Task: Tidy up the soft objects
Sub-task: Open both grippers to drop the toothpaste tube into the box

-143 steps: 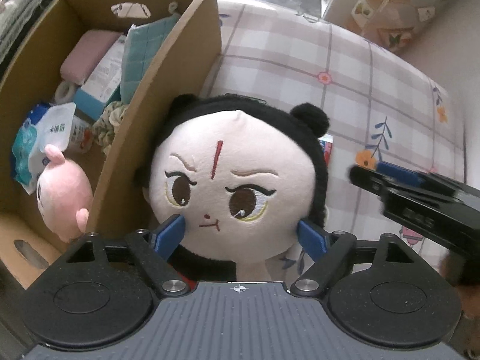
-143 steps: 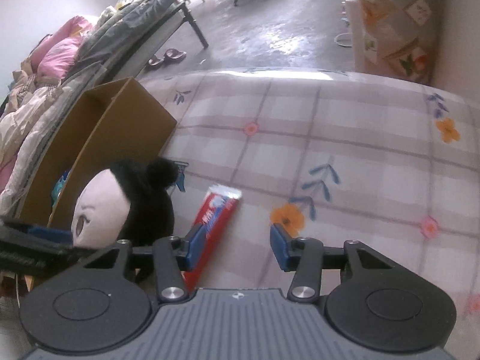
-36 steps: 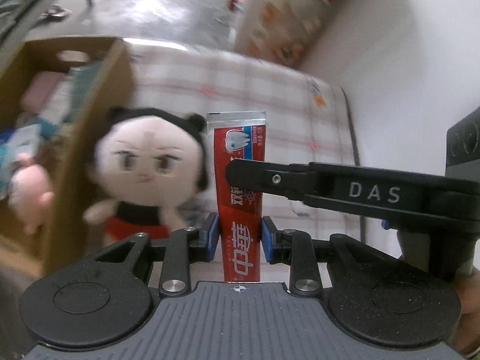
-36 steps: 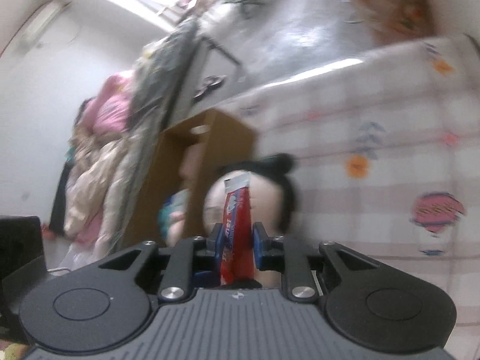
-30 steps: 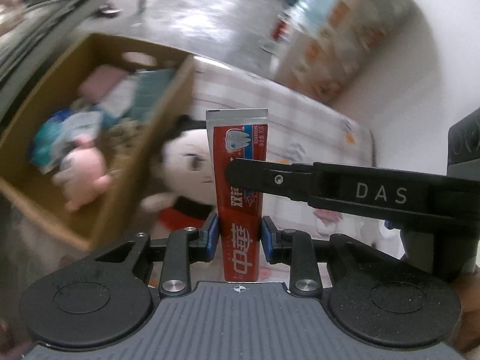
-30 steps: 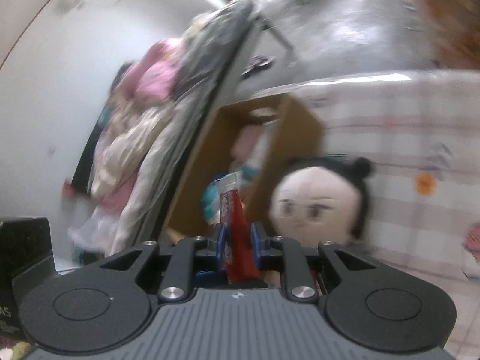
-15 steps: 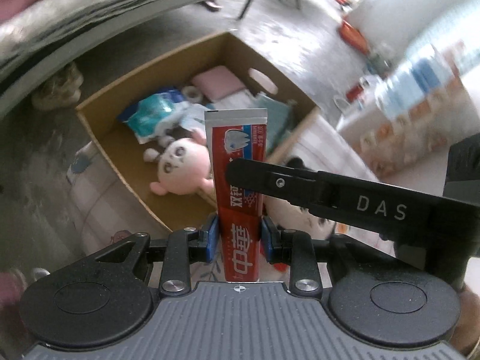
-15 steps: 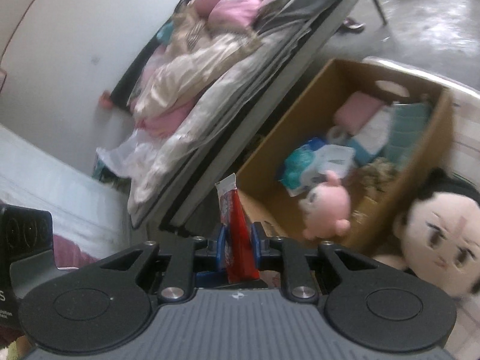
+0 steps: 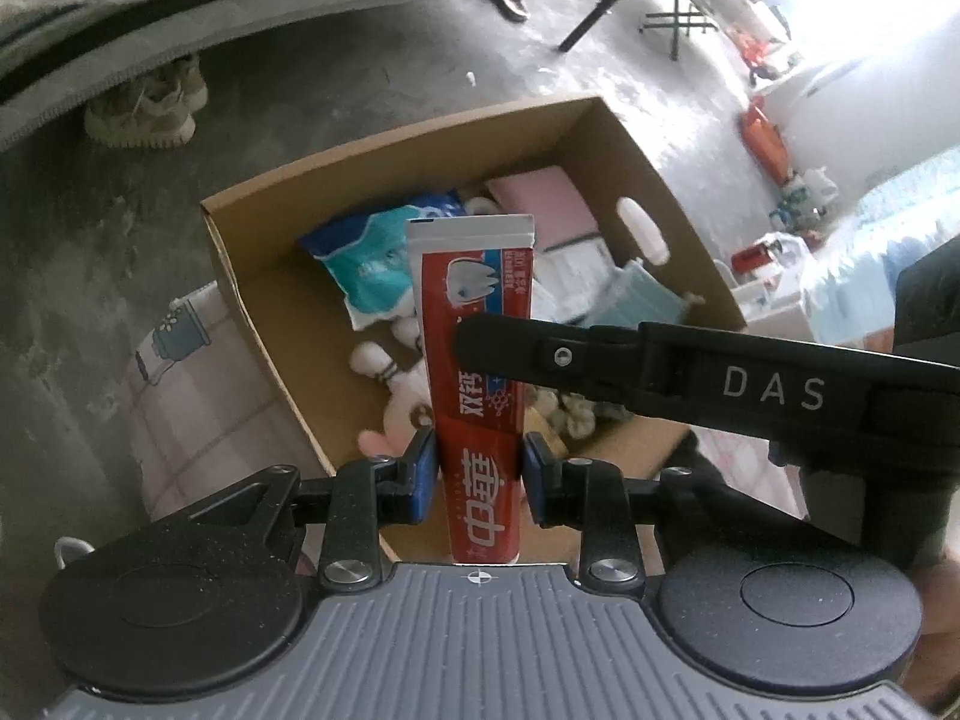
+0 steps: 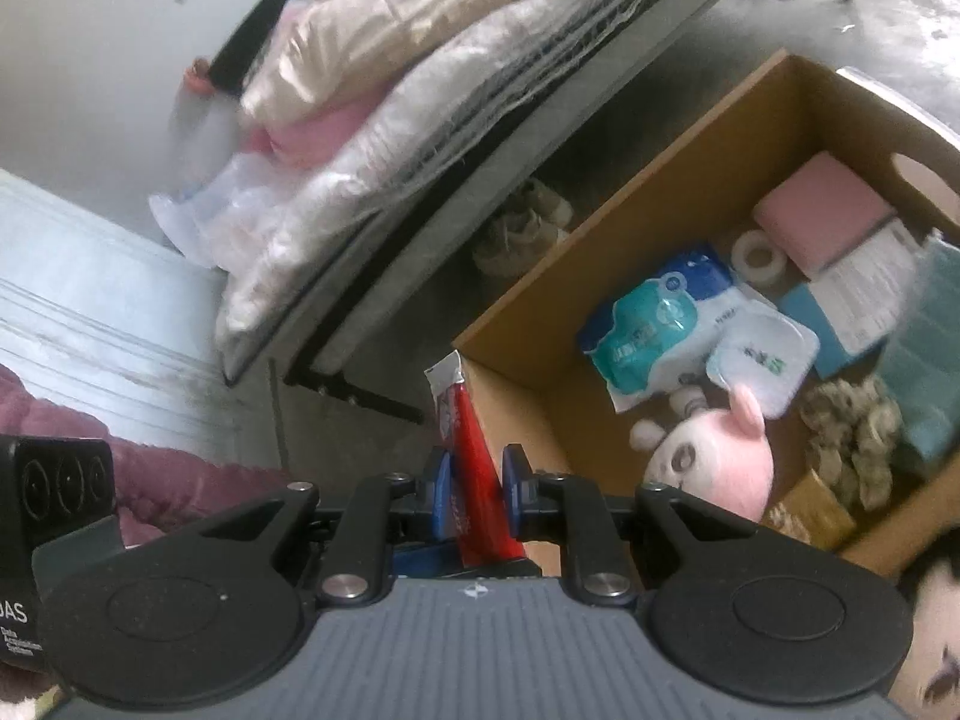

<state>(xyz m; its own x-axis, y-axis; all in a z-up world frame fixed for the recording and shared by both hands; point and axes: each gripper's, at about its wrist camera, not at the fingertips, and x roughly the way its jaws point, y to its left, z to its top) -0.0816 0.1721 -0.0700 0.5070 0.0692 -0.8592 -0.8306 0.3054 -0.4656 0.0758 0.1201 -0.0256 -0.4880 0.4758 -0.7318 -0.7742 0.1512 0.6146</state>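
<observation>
Toothpaste [image 9: 477, 420] has swung from over the bed to above the box [image 9: 252, 276]; I've both grippers, left [image 9: 477, 474] and right [image 10: 474, 501], clamped on it, so dropping it in looks next.

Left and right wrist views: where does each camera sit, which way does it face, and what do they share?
Left wrist: sits behind the left gripper, looks down into the cardboard box; the right gripper's arm crosses the view.
Right wrist: sits behind the right gripper, faces the box's near corner and the bedding beyond.
Shared: the toothpaste tube, gripped by both, the box, and the pink plush.
</observation>
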